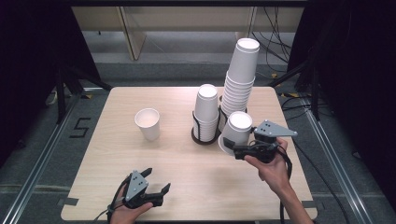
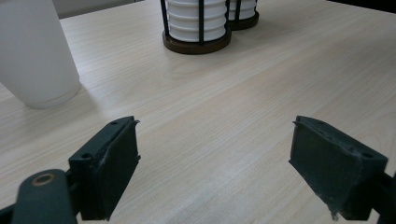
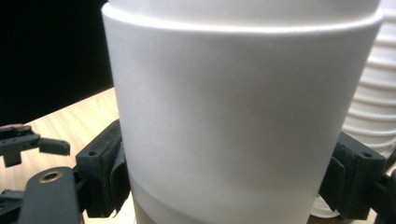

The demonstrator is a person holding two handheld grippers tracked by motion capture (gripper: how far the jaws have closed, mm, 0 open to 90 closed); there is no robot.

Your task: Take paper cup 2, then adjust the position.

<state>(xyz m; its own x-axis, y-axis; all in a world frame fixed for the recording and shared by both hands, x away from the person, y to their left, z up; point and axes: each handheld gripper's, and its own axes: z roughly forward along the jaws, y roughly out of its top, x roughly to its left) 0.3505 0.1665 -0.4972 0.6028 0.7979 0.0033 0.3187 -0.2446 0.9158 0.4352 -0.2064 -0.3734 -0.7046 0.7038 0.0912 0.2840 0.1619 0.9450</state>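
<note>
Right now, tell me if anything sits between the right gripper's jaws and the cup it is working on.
Nothing visible does. The right gripper has its jaws on either side of the upside-down cup, which fills the gap between them. The tall cup stack stands behind it, not between.

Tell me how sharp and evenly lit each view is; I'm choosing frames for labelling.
High view: table evenly lit, surroundings dark, cup stacks crisp. Left gripper view: wood grain sharp, single cup at the edge soft and overbright. Right gripper view: held cup too close, blurred, with a grey band of shade low down.
</note>
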